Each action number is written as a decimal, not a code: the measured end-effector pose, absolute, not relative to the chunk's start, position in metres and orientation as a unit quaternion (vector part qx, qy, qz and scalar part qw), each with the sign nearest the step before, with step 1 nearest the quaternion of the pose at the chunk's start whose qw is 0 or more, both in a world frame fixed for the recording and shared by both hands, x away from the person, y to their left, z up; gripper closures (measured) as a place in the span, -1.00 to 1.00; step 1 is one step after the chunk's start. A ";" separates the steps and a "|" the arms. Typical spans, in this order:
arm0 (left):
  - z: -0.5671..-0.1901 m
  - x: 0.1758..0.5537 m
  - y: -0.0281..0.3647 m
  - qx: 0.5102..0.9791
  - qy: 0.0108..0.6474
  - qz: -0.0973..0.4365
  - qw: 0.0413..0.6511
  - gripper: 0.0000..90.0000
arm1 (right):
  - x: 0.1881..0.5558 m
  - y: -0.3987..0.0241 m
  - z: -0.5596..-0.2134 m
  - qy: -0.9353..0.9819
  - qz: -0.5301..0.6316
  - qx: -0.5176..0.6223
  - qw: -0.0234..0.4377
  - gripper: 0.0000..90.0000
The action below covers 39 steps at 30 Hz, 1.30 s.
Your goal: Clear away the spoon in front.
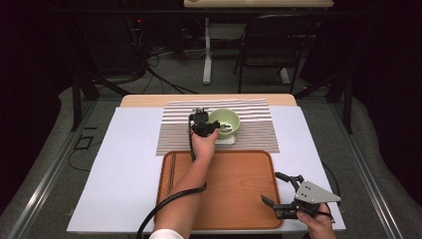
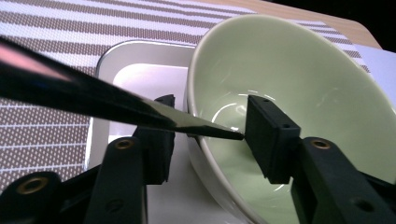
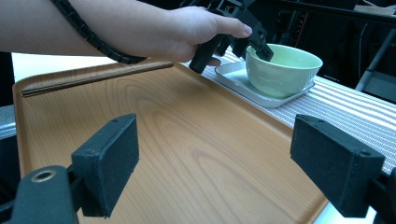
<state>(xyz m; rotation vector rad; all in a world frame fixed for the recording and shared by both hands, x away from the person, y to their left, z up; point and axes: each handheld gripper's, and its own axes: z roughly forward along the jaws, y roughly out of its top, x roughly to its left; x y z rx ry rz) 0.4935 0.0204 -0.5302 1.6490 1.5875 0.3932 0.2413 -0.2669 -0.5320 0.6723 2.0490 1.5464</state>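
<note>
high view: left gripper (image 1: 208, 126) at frame centre, over near rim of green bowl (image 1: 226, 119). bowl on white dish (image 1: 227, 139), on striped mat (image 1: 259, 130), upper middle. left gripper view: jaws straddling bowl wall, one pad outside, one inside, closed on rim. right gripper (image 1: 281, 190) lower right, above corner of wooden tray (image 1: 234, 179), jaws wide apart, holding nothing. chopsticks (image 1: 172, 170) along tray's left edge. white sheet (image 1: 127, 159) under tray.
</note>
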 end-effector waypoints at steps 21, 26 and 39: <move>-0.515 0.488 0.039 0.640 0.620 0.162 0.424 0.76 | 0.241 -0.267 -0.532 0.750 0.564 0.247 0.243 -0.67; -0.509 0.488 0.042 0.638 0.619 0.163 0.429 0.87 | 0.242 -0.267 -0.532 0.750 0.564 0.248 0.242 -0.67; -0.497 0.499 0.043 0.639 0.616 0.157 0.433 0.98 | 0.242 -0.267 -0.532 0.749 0.565 0.249 0.240 -0.67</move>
